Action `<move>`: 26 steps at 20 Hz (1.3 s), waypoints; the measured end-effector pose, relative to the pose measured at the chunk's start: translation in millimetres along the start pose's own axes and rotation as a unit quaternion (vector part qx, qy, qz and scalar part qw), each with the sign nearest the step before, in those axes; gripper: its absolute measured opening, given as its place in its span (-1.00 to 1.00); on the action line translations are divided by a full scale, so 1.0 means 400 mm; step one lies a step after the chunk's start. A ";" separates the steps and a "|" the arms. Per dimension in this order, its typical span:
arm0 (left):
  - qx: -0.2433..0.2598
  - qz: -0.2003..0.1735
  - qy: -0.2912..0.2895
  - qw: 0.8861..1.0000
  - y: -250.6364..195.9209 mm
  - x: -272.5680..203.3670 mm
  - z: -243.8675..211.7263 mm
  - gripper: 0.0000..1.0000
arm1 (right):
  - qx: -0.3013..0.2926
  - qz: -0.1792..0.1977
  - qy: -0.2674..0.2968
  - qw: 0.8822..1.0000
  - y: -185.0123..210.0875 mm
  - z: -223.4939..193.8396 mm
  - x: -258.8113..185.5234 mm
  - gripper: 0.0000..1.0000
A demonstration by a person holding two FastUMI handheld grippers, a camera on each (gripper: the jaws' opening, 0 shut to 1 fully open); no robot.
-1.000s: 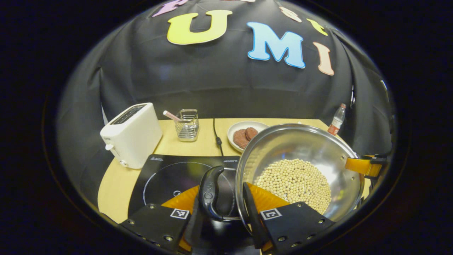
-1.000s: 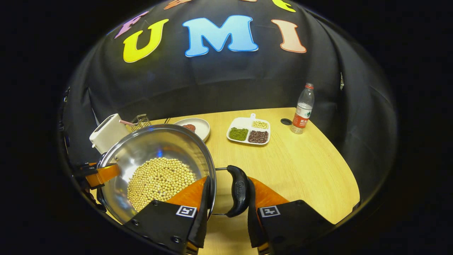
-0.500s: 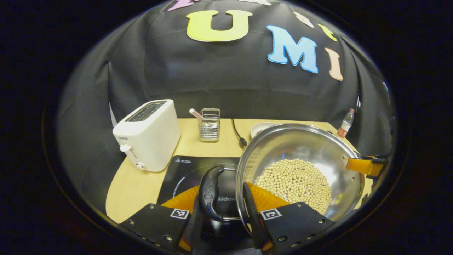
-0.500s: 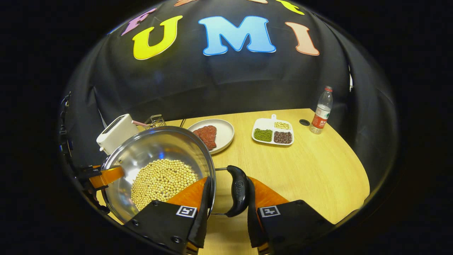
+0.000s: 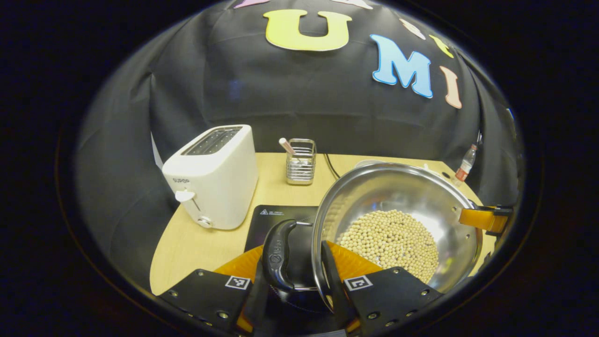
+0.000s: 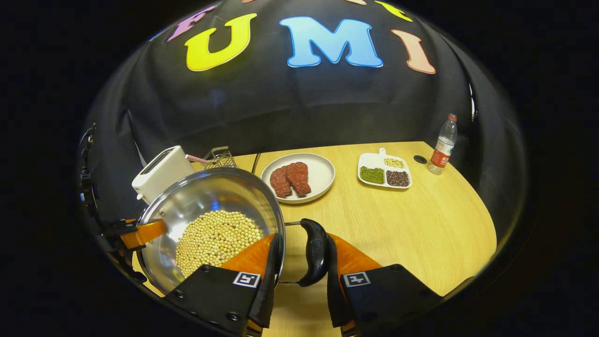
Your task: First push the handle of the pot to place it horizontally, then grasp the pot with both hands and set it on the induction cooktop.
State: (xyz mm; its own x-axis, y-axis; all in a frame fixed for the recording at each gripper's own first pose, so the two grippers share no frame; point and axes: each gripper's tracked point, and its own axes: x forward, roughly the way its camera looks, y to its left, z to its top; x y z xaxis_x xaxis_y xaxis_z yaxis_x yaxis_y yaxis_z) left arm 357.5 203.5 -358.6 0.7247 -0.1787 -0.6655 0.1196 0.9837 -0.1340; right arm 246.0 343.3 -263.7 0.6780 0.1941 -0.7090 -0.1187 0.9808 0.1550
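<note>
While you carry it, treat these lines as your guide, left side first.

Left gripper [image 5: 299, 276]: its fingers straddle the pot's rim beside the black left handle [image 5: 277, 256]. One finger sits outside by the handle, the other inside the bowl. They look pinched on the rim, though the contact itself is hidden under the handle.
Induction cooktop [image 5: 276, 220]: you see only a dark corner of it, between the toaster [image 5: 213, 175] and the pot; the rest is covered by pot and gripper.
Pot [image 5: 398, 224]: held between both grippers, seemingly off the table and partly over the cooktop. How high it hangs cannot be told.
Handling: steel is stiff and slick, and the load of soybeans [image 5: 388, 243] likely makes it heavy. Keep it level, for loose beans will roll to the low side.
Right gripper [image 6: 299, 276]: its fingers pinch the rim beside the right handle [image 6: 314, 252], mirrored.
Hidden: the pot's underside and base.
</note>
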 end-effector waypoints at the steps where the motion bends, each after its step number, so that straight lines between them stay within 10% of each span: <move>1: 0.001 0.000 0.001 1.000 0.013 0.005 0.000 0.15 | 0.000 0.002 0.002 1.000 0.014 -0.001 0.006 -0.07; 19: -0.012 0.027 0.012 1.000 0.137 0.099 -0.068 0.21 | -0.013 0.022 0.025 0.999 0.145 -0.020 0.083 0.00; 23: 0.032 0.078 -0.036 0.996 0.151 0.104 -0.026 0.54 | -0.051 0.045 -0.005 0.998 0.167 0.001 0.052 0.25; 25: 0.022 0.092 -0.053 0.994 0.152 0.084 -0.008 0.49 | -0.070 0.040 -0.042 0.996 0.153 0.043 0.020 1.00; 26: 0.014 0.097 -0.065 0.993 0.151 0.076 0.004 0.49 | -0.076 0.040 -0.054 0.995 0.149 0.055 0.007 0.93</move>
State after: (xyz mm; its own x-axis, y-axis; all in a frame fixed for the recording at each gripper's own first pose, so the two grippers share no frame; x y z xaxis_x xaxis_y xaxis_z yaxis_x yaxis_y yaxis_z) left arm 388.0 257.4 -385.6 0.8173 0.0157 -0.5760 -0.0128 0.9999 0.0091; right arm 256.8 401.7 -241.4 0.7355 0.2767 -0.6184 -0.2789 0.9555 0.0957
